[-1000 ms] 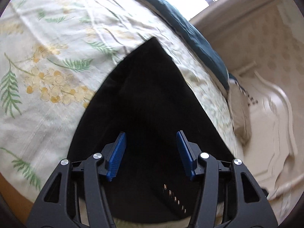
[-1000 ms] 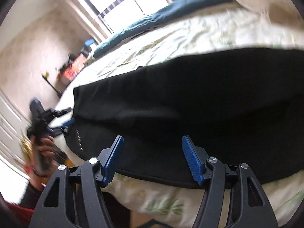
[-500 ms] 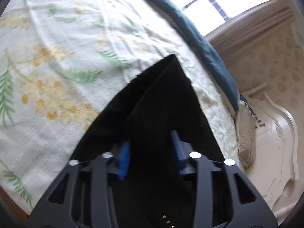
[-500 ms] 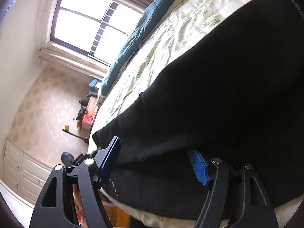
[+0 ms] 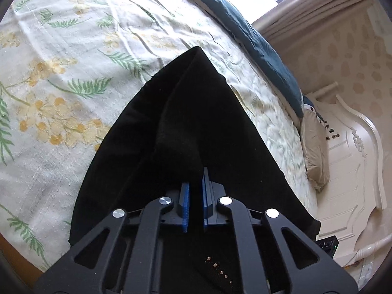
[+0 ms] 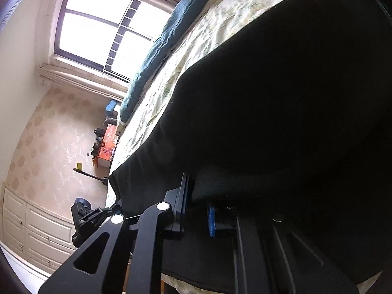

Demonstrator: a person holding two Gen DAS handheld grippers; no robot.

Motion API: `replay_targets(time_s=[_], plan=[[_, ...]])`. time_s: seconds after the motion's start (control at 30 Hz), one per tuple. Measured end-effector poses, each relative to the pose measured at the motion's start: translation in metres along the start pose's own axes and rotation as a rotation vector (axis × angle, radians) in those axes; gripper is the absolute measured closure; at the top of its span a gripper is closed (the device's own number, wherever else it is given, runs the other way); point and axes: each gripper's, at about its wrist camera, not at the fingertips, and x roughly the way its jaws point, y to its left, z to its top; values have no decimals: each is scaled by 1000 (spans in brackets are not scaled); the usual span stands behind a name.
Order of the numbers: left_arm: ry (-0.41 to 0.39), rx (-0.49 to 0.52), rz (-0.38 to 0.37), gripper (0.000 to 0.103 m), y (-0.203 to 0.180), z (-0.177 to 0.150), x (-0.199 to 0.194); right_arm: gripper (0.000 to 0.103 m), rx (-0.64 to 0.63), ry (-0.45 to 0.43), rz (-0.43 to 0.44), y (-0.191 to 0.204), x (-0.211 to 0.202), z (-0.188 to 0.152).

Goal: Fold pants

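Black pants (image 5: pixel 191 112) lie flat on a floral bedsheet (image 5: pixel 73 73), running away to a narrow end. A row of small metal studs (image 5: pixel 218 267) shows under my left gripper (image 5: pixel 194 178). Its jaws are closing, and the blue pads pinch a raised fold of the black cloth. In the right wrist view the pants (image 6: pixel 281 98) fill the right half along the bed's near edge. My right gripper (image 6: pixel 197 193), rolled onto its side, is closing too, with the pants' edge clamped between its pads. Cloth drapes over its right finger.
A teal blanket (image 5: pixel 257 44) runs along the far side of the bed. A beige pillow (image 5: pixel 316 144) and a white headboard (image 5: pixel 355 159) lie to the right. The right wrist view shows a window (image 6: pixel 98 24), white drawers (image 6: pixel 36 227) and a red box (image 6: pixel 107 147).
Both grippers went from wide open to closed on the black cloth. The left one bunched up a fold. The right one rolled onto its side and moved in at the pants' edge.
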Motion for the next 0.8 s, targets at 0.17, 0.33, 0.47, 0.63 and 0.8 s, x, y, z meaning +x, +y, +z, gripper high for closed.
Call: replay_targets(time_s=[0.17, 0.33, 0.47, 0.63, 0.8], plan=[[-38, -50, -70, 97, 5, -2, -25, 90, 0, 3, 28, 10, 2, 4], [-51, -67, -136, 97, 6, -10, -57, 90, -10, 22, 70, 20, -19, -6], [-54, -78, -138, 97, 14, -28, -77, 90, -10, 62, 89, 20, -29, -19], [-15, -101, -66, 97, 36, -55, -76, 90, 10, 145, 51, 3, -21, -44], [32, -141, -56, 97, 62, -63, -57, 92, 53, 161, 67, -14, -8, -53]])
